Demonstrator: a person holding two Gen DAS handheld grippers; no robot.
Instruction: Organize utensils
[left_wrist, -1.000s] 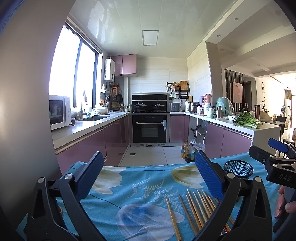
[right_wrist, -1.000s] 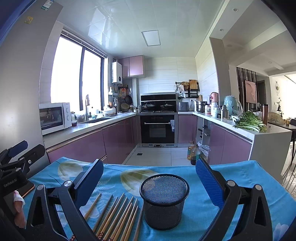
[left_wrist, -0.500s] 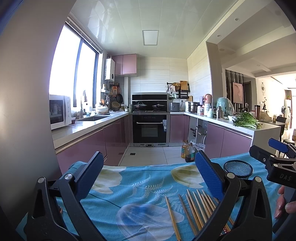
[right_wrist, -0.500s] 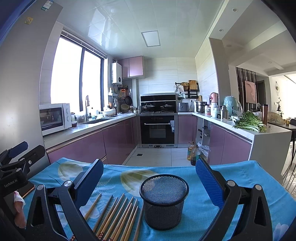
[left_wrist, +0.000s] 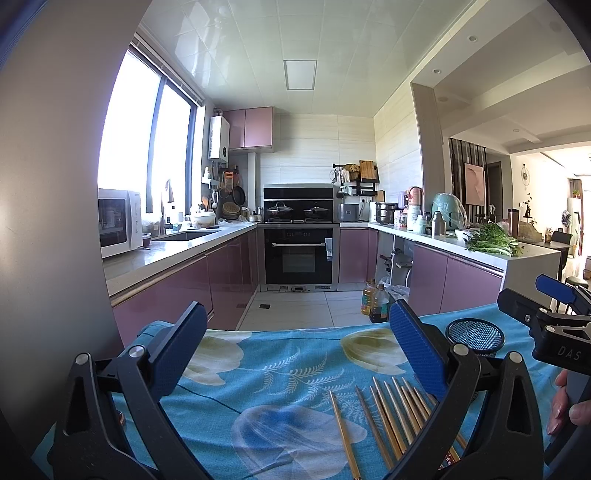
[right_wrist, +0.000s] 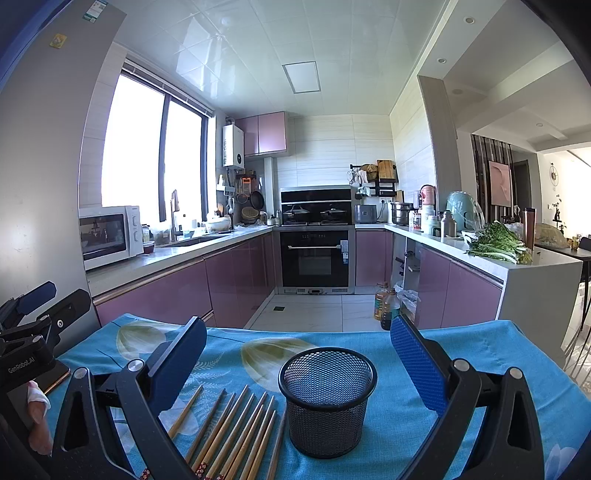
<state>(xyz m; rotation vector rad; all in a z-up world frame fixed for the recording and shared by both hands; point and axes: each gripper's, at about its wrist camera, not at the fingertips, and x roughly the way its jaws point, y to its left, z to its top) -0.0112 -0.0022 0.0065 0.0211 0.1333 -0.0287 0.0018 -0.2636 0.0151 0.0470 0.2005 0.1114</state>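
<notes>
Several wooden chopsticks (right_wrist: 236, 428) lie side by side on the blue floral tablecloth (right_wrist: 476, 354); they also show in the left wrist view (left_wrist: 391, 410). A black mesh cup (right_wrist: 327, 398) stands upright just right of them, empty as far as I see, and shows in the left wrist view (left_wrist: 475, 336). My right gripper (right_wrist: 297, 354) is open and empty, its jaws wide on either side of the cup, above the table. My left gripper (left_wrist: 295, 347) is open and empty, hovering left of the chopsticks. Each gripper shows at the edge of the other's view.
The tablecloth (left_wrist: 288, 369) covers a table whose far edge faces a kitchen floor. A phone-like object (right_wrist: 55, 380) lies at the table's left edge. Oil bottles (right_wrist: 386, 302) stand on the floor beyond. Counters with purple cabinets (right_wrist: 236, 280) line both sides.
</notes>
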